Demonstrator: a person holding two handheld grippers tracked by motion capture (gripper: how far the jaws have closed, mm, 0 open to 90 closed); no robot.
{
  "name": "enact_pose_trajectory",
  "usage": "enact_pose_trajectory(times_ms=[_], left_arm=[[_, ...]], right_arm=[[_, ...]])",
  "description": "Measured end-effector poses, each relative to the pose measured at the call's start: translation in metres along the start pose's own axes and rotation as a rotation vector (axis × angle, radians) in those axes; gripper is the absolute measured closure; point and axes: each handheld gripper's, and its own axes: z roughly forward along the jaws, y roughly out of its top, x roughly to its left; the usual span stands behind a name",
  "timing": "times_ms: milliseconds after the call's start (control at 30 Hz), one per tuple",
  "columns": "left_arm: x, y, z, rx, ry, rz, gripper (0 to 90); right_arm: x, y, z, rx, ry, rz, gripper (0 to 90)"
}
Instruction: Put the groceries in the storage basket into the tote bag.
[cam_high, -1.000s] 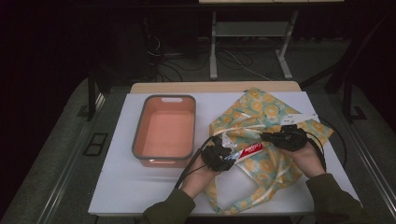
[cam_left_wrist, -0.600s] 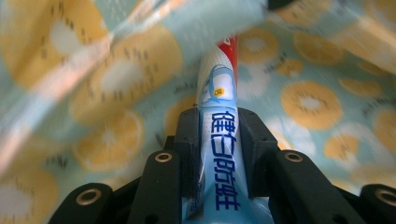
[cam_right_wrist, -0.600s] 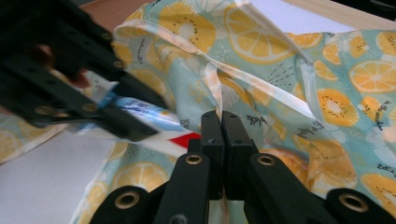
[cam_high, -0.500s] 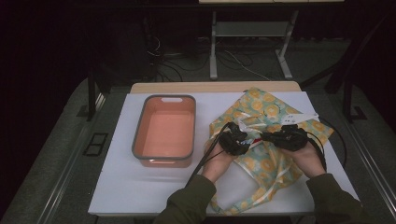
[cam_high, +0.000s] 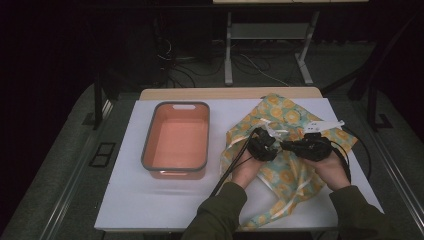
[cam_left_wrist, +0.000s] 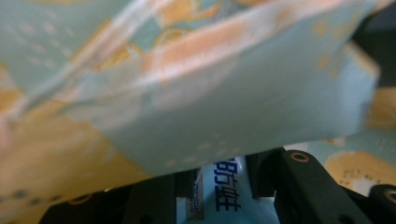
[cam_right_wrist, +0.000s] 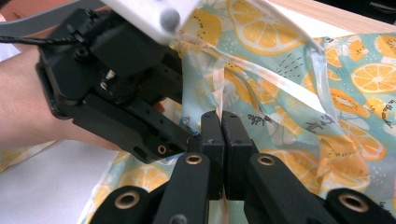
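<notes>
Nearest the person, 2 green sleeves come up from the table's near edge, each hand holding a gripper over a fruit-print bag that lies crumpled on the right half of the white table. The right gripper has its jaws pressed together on a fold of the bag's teal and orange fabric; in the high view it sits at the bag's middle. The left gripper is just beside it, nearly touching. In the left gripper view its jaws hold a white packet printed with blue characters, and the bag's fabric drapes blurred right over them. From the right gripper view the left gripper lies against the bag's edge. Left of the bag, apart from it, stands an orange tub with a grey rim. Beyond the table are dark floor and cables.
</notes>
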Motion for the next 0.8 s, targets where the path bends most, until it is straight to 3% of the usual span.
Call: enact_pose_trajectory(times_ms=[133, 300, 467, 567, 800], left_arm=[[0.003, 0.000, -0.008, -0.034, -0.021, -0.014, 53.7], [0.002, -0.005, -0.026, -0.011, -0.020, -0.009, 39.9], [0.003, -0.018, -0.049, -0.030, -0.018, -0.019, 36.6], [0.000, -0.033, -0.073, -0.041, -0.015, 0.003, 35.8], [-0.010, -0.062, -0.093, -0.017, -0.015, 0.033, 33.1]], right_arm=[[0.001, 0.000, 0.001, 0.001, 0.000, -0.004, 88.8], [0.001, 0.000, 0.001, 0.000, -0.002, -0.002, 88.7], [0.000, 0.000, 0.000, 0.001, -0.003, 0.000, 88.7], [0.001, 0.000, 0.001, 0.001, -0.005, -0.002, 88.7], [0.002, 0.000, 0.002, 0.008, 0.000, -0.002, 88.7]])
